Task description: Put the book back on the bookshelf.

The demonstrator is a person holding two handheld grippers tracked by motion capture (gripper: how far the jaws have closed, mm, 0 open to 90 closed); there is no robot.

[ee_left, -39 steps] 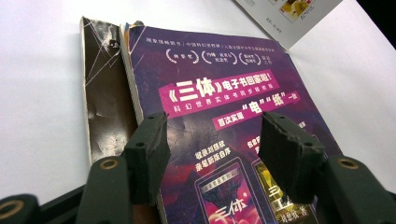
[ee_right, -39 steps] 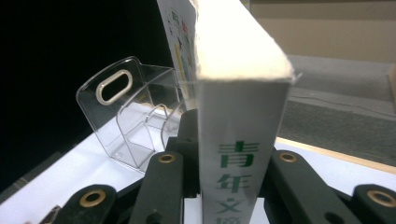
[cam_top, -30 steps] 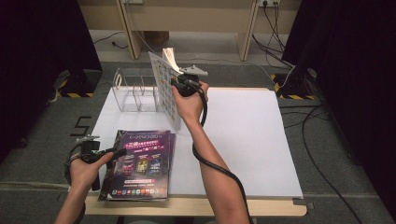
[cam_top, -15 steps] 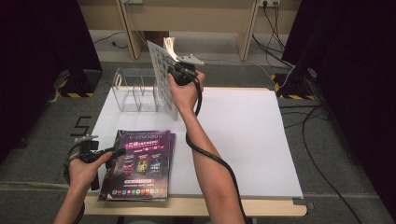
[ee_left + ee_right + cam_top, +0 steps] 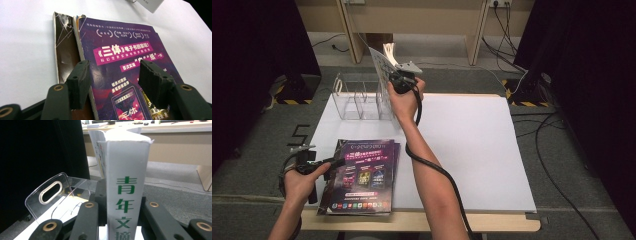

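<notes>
My right hand-held gripper (image 5: pixel 398 75) clamps a white magazine (image 5: pixel 382 67) upright by its spine, just above the clear rack (image 5: pixel 357 97). Next, I judge, lower it into a slot. My left hand-held gripper (image 5: pixel 113 75), jaws wide, rests over the purple magazines (image 5: pixel 362 172) nearer me.
</notes>
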